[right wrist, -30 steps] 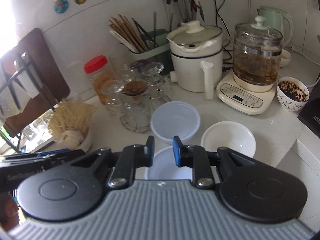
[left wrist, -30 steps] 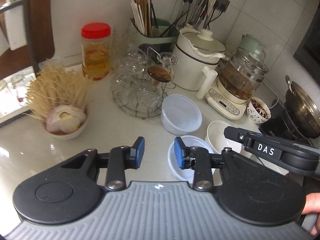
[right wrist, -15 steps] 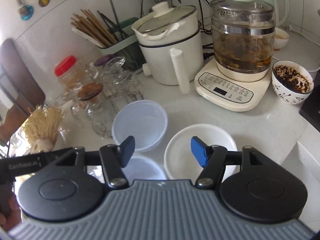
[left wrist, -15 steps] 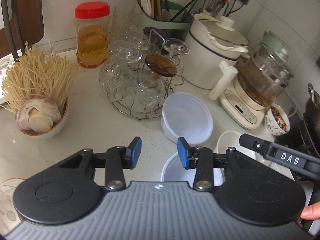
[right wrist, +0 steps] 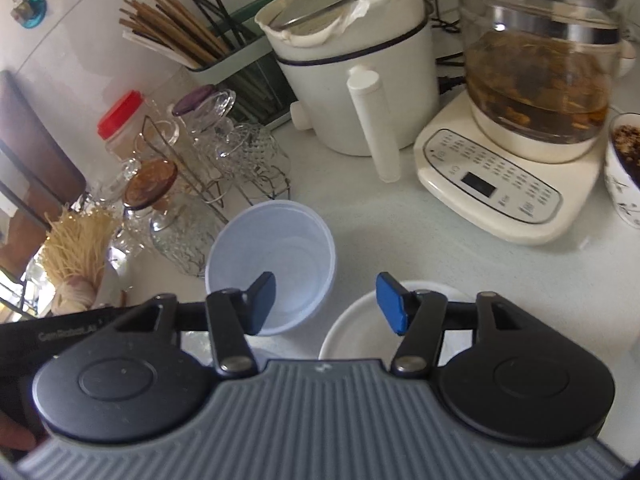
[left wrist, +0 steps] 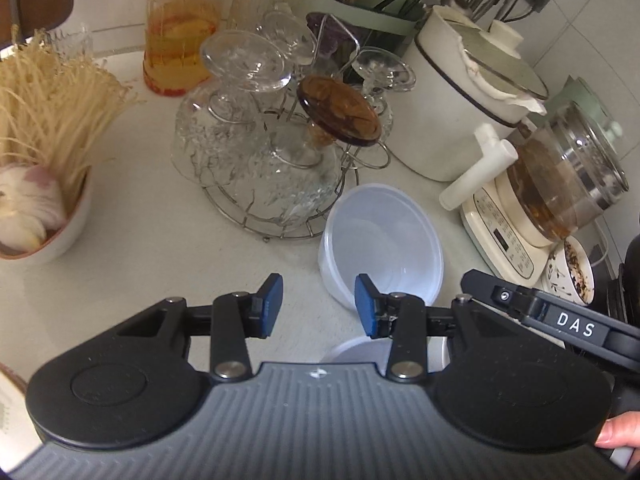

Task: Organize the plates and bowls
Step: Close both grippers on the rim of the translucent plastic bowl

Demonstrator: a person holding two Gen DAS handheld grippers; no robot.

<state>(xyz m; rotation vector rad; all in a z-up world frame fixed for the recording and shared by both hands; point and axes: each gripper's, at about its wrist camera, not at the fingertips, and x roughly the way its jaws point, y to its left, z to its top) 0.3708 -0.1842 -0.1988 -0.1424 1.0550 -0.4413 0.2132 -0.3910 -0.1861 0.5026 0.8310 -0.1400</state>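
A translucent plastic bowl [left wrist: 382, 240] stands on the white counter beside the glass rack; it also shows in the right wrist view [right wrist: 272, 264]. A second plastic bowl [left wrist: 352, 354] lies mostly hidden under my left gripper. A white ceramic bowl [right wrist: 356, 332] sits under my right gripper's right finger. My left gripper [left wrist: 318, 308] is open and empty, just short of the far plastic bowl. My right gripper [right wrist: 326, 304] is open wide and empty, its left finger over the plastic bowl's rim.
A wire rack of upturned glasses [left wrist: 264, 152] stands left of the bowls. A white pot [right wrist: 352, 56], a glass kettle on its base [right wrist: 532, 92], a patterned cup [right wrist: 624, 172], a red-lidded jar [left wrist: 180, 28] and a noodle bowl [left wrist: 40, 184] crowd the counter.
Both grippers moved forward and lower toward the bowls. My right gripper opened from nearly closed to wide. My left gripper stayed open.
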